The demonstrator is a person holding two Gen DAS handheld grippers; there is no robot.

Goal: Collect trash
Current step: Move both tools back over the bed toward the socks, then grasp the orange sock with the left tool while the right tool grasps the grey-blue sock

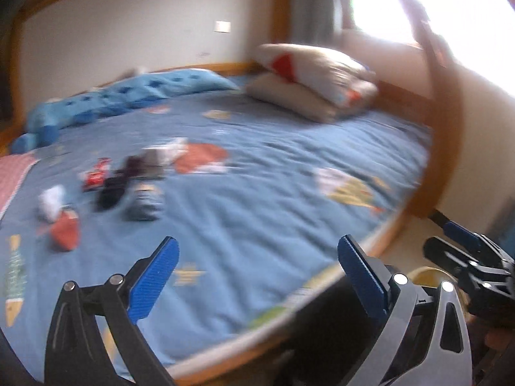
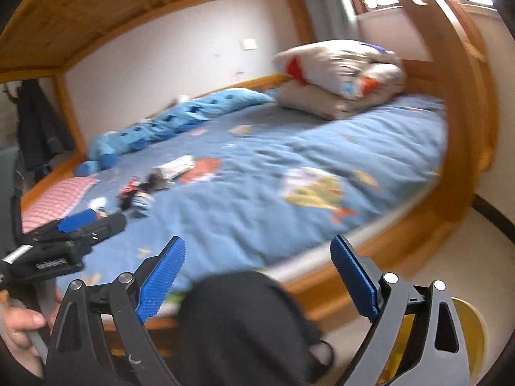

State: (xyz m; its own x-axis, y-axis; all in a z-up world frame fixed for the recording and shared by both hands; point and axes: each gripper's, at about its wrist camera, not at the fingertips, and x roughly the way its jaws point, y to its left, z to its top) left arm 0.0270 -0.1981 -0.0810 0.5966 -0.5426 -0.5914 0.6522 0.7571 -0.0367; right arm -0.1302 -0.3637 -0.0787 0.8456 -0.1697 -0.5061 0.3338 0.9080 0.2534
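The left gripper (image 1: 257,270) hangs over the near part of a bed with its jaws spread wide and nothing between the blue pads (image 1: 151,284). The right gripper (image 2: 259,268) is likewise released, its jaws far apart and empty, above the wooden edge of the bed (image 2: 325,284). In the left wrist view the right gripper (image 1: 450,241) shows at the far right, beyond the bed's edge. In the right wrist view the left gripper (image 2: 93,222) shows at the left, with a hand (image 2: 19,331) on its handle.

The trash (image 1: 109,186) lies in a loose cluster on the blue bedspread (image 1: 273,177), ahead of the left gripper and off to its left, well apart from both pairs of jaws. The view is blurred, but the cluster takes in a white crumpled bit (image 1: 50,204), an orange-red piece (image 1: 66,231) nearest the left gripper, a red wrapper (image 1: 96,177), dark pieces (image 1: 111,193) and a striped grey-blue lump (image 1: 145,206). From the right gripper the same pile (image 2: 138,193) sits ahead and to the left.

Farther ahead, a folded pale quilt (image 1: 315,80) rests at the head of the bed, and a blue star-patterned blanket (image 1: 128,96) runs along the wall side. Below the right gripper, a dark trouser leg (image 2: 244,328) crosses the view, and a yellow bin (image 2: 466,331) stands on the floor at its right.
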